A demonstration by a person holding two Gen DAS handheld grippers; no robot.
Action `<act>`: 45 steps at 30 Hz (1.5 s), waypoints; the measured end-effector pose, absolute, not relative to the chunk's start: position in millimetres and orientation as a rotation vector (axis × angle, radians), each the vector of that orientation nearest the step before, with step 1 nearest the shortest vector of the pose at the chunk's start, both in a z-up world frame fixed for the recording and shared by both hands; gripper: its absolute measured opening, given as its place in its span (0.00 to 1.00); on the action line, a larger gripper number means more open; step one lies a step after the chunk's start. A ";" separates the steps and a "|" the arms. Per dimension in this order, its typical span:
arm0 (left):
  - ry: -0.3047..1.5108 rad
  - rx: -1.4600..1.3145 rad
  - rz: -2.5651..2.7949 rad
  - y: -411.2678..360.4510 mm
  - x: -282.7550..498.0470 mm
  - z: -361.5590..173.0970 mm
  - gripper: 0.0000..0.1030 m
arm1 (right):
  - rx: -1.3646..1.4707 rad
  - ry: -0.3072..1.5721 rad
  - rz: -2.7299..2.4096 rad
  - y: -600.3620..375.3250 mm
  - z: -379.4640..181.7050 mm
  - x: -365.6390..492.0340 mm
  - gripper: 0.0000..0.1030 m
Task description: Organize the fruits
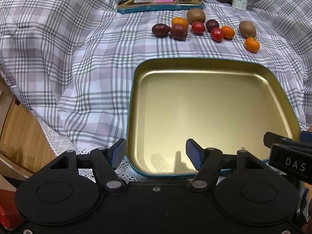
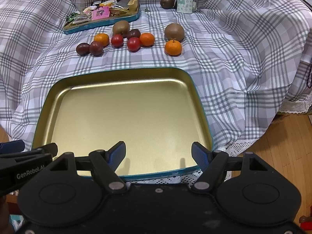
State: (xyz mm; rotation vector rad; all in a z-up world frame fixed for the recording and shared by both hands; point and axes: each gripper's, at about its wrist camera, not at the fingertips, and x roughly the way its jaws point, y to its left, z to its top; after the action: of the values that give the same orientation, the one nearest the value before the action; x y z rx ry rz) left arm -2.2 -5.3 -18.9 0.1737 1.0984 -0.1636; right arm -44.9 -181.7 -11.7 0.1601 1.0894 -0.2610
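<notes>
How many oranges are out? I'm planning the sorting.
3. One sits right, in front of a kiwi; one in the middle cluster; one toward the left. None looks hidden.

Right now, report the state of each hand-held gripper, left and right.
Left hand-held gripper: open, holding nothing, over the near edge of the gold tray.
Right hand-held gripper: open, holding nothing, over the same tray.

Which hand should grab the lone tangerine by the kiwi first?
Right, probably. The tangerine lies nearly ahead of the open right gripper; for the open left gripper it sits far right, across the empty tin.
</notes>
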 end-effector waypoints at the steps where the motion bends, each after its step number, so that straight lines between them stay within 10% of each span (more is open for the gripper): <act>1: 1.104 0.173 -0.163 -5.2 -1.7 -19.6 0.67 | 0.158 1.097 -0.261 -181.5 -12.7 -44.4 0.75; 23: 1.184 0.057 -0.176 10.8 16.7 -23.4 0.65 | 0.196 1.183 -0.253 -191.6 -27.8 -31.4 0.71; 45: 0.919 -0.076 -0.182 2.9 83.1 -4.8 0.66 | 0.283 0.808 -0.299 -236.8 7.1 30.1 0.80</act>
State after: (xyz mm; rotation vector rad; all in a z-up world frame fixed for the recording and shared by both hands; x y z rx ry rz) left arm 83.1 2.9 -4.8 -0.0757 0.9191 -0.1816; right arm 30.1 -236.8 7.1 0.2828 0.8080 -0.2991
